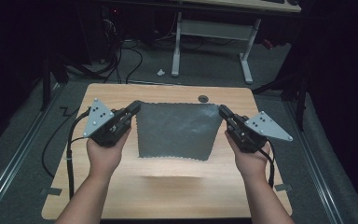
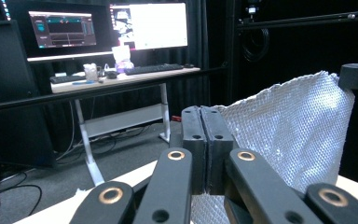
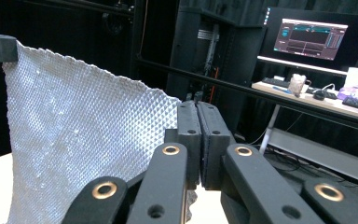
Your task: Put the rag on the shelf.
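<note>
One grey cloth [image 1: 176, 130] hangs above the table [image 1: 121, 186], left gripper [image 1: 135, 108] and right gripper [image 1: 223, 111] each clamping a top corner; no legible writing.

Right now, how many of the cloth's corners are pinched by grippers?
2. The left gripper pinches the grey cloth's far left corner, and the right gripper pinches its far right corner. The two near corners hang free above the table.
</note>
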`<action>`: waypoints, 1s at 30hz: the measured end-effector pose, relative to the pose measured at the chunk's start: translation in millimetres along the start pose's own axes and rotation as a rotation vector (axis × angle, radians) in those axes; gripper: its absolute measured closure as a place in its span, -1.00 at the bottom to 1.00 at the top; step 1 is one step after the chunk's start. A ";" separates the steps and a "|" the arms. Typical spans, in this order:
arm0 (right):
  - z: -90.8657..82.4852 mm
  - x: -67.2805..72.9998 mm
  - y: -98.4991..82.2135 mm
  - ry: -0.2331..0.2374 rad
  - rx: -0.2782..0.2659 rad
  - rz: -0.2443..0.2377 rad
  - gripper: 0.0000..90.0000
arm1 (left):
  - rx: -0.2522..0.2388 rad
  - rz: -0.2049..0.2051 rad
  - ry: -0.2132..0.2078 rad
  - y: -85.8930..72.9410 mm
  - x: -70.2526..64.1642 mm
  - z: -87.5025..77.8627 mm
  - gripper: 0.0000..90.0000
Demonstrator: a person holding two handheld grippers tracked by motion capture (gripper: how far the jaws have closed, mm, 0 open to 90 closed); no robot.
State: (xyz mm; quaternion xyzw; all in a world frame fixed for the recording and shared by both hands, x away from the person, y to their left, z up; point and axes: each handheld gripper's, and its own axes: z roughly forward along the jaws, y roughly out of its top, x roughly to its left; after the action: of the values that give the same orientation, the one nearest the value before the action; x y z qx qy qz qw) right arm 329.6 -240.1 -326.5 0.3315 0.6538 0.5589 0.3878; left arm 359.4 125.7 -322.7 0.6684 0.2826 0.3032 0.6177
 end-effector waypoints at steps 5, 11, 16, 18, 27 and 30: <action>6.7 -5.9 8.2 -0.005 -0.013 0.031 0.99 | 0.003 0.038 0.022 9.6 3.4 8.5 0.98; 19.9 -17.7 28.6 -0.028 -0.038 0.038 0.99 | -0.017 0.037 0.028 30.4 14.8 23.0 0.98; 35.8 -32.4 49.2 -0.044 -0.051 0.053 0.99 | 0.012 0.081 0.065 45.3 26.8 48.5 0.98; 44.7 -37.6 54.2 -0.048 -0.047 0.062 0.99 | 0.022 0.091 0.082 48.5 31.0 58.0 0.98; 95.0 -63.3 39.4 -0.049 0.035 0.123 0.99 | 0.062 -0.034 0.112 35.7 63.8 97.9 0.98; 110.0 -67.3 28.1 -0.056 0.067 0.114 0.99 | 0.108 -0.029 0.133 23.0 72.8 115.0 0.98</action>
State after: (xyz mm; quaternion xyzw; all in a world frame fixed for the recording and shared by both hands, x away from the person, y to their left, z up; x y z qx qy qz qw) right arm 458.5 -242.0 -297.7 0.3963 0.6410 0.5485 0.3621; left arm 494.0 103.4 -301.8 0.6749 0.3487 0.3223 0.5649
